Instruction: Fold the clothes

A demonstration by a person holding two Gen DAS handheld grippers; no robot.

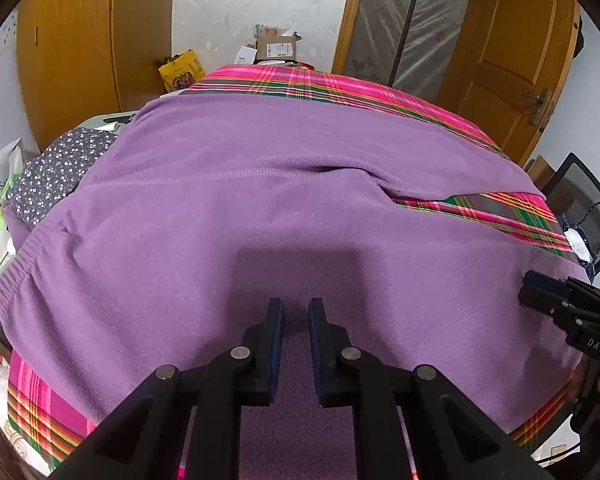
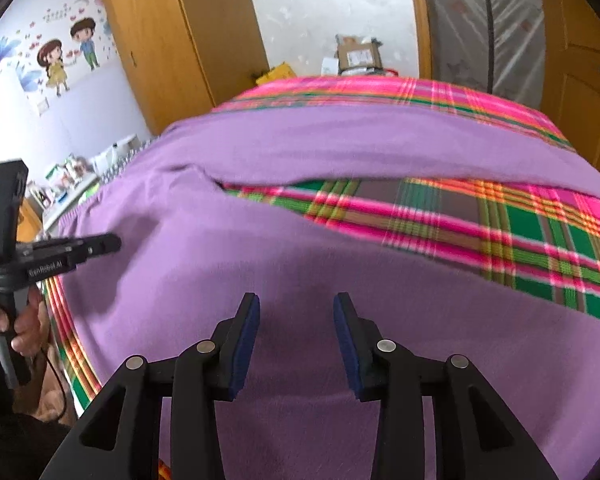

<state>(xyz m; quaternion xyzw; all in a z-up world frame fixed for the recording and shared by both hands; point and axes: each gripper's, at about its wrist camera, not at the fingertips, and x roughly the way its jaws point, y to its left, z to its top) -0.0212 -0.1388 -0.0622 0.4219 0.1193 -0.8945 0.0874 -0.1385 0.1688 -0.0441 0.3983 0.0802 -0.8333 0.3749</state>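
Found the purple trousers [image 1: 260, 220] spread flat across the bed's plaid cover [image 1: 340, 84], elastic waistband [image 1: 20, 264] at the left and both legs running to the right, with a strip of plaid showing between them. Saw the left gripper [image 1: 296, 306] poised over the near leg close to the waist, jaws released but only narrowly parted, nothing pinched. Saw the right gripper [image 2: 296, 300] further along the same leg, jaws released and standing wide, also empty, fleece only beneath them. Judged the fold not yet started. Judged the main risk to be a poor pinch: with so narrow a gap on the left, likely to skate over the thick fleece or catch the top layer alone, leaving the under layer behind and the fold bunched. Equally, if pressed too deep, likely to nip the plaid cover along with the fleece and drag it up. With one side gripped and the other missed, probably a skewed fold. Noted the floral cloth [image 1: 60, 172] lying partly under the waist end; possibly pulled along with it.
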